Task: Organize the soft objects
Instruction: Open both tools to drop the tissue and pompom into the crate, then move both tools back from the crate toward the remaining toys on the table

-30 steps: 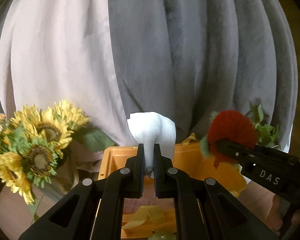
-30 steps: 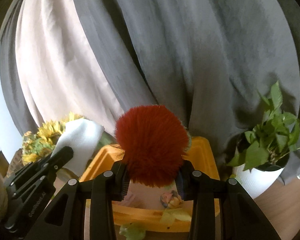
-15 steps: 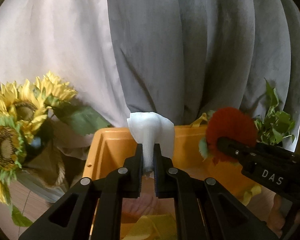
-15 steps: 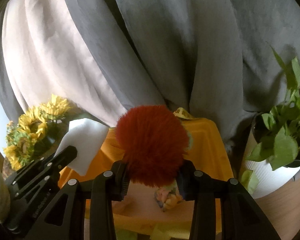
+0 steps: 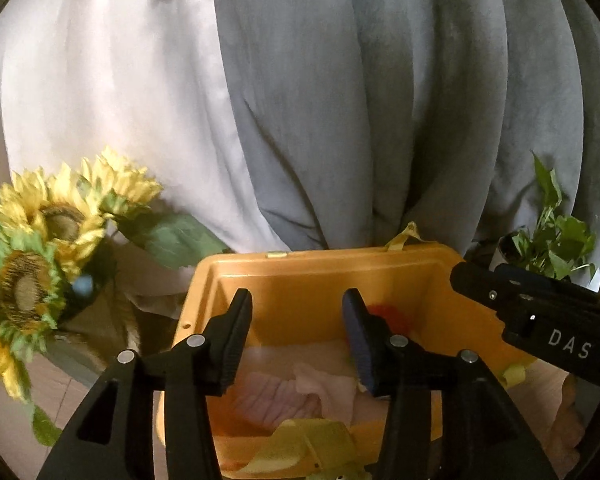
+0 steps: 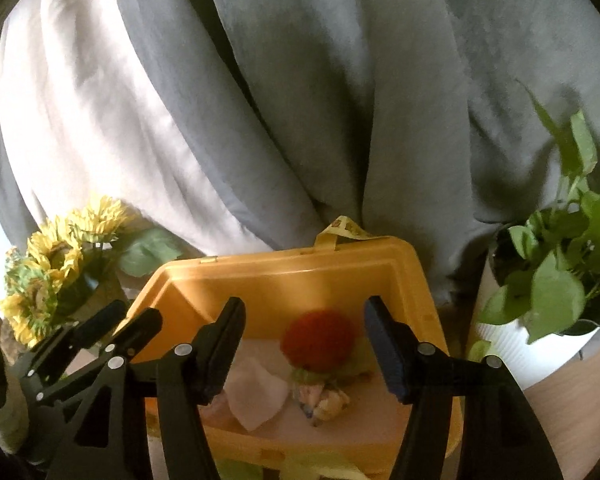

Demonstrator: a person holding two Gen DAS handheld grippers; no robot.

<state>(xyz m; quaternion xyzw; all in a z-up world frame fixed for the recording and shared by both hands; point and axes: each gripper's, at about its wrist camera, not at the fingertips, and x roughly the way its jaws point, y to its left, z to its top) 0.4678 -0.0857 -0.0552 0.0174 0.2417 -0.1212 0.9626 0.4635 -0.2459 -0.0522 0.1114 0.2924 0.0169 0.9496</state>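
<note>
While both grippers hang above the orange bin [image 6: 416, 280], neither grips anything: the left gripper [image 5: 296, 336] has its fingers spread wide over the bin's interior, and the right gripper [image 6: 304, 346] is likewise released, its fingers standing well apart. Between the right gripper's fingers, the red pompom [image 6: 318, 340] lies inside the bin toward the far wall, resting on a small multicoloured plush piece [image 6: 320, 396] with a green fringe. Just left of that, on the bin floor, lies the white cloth [image 6: 256, 394], crumpled, near the bin's front edge. In the left wrist view the pompom shows only as a red sliver [image 5: 392, 316] behind the right-hand finger, and pale pink fabric [image 5: 288, 392] covers the bin floor.

A yellow ribbon [image 6: 344, 228] sticks up from the bin's far rim. Sunflowers [image 5: 40, 248] stand beside the bin's left side, and a potted green plant [image 6: 552, 276] in a white pot stands beside its right side. Grey and white curtains [image 5: 340, 100] hang close behind the bin's far edge. Yellow-green fabric scraps [image 5: 304, 444] drape over the front rim.
</note>
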